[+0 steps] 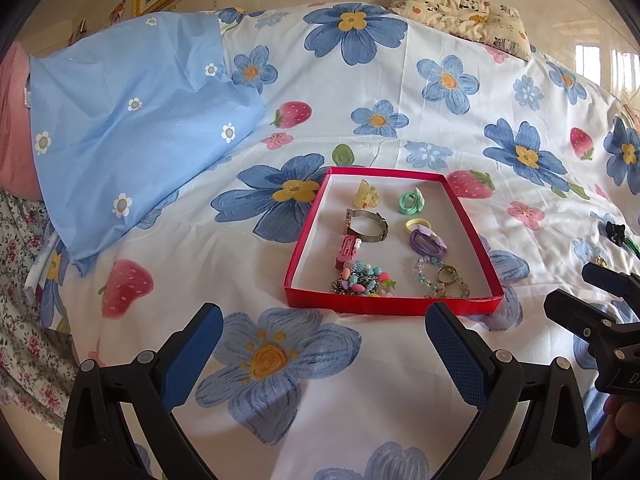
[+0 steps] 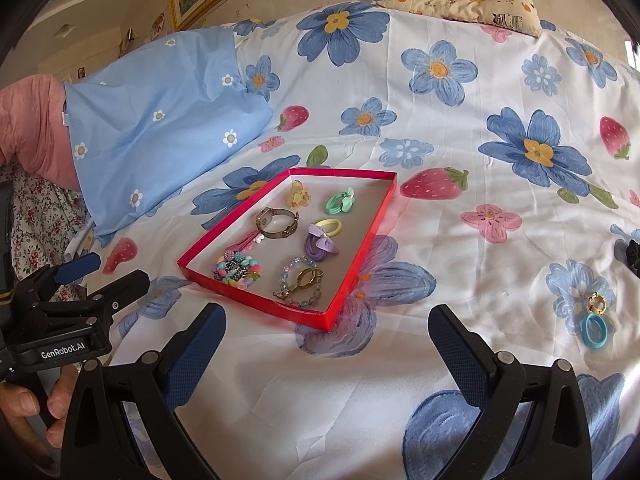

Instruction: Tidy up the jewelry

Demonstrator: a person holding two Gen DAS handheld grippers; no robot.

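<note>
Most jewelry boxed, a few pieces left out on my bed.

My left tool [image 1: 324,344] and right tool [image 2: 327,344] gape empty; the shallow red cardboard box [image 2: 256,300], mid-frame, holds most pieces, while a gold ring [image 2: 597,303], blue oval hair tie [image 2: 593,330] and black clip [image 2: 632,258] wait lower right. Left tool reads "GenRobot.AI".
</note>
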